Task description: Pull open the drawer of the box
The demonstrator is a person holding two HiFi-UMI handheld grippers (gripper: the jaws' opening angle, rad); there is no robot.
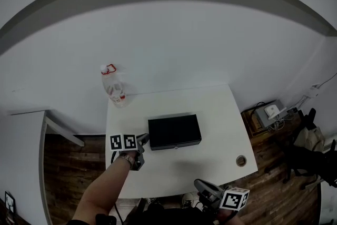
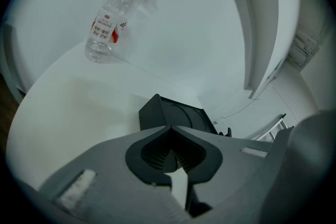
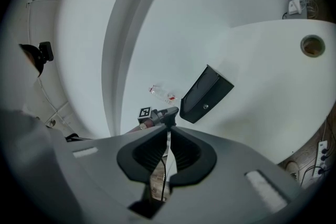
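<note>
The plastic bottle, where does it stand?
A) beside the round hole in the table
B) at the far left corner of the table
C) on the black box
B: the head view shows the bottle upright at the table's far left corner, apart from the black box.

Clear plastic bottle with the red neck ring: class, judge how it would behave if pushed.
Tall on a narrow base, the clear plastic bottle probably tips easily. No waterline shows, so it is perhaps light. Its round body would probably roll once down.
</note>
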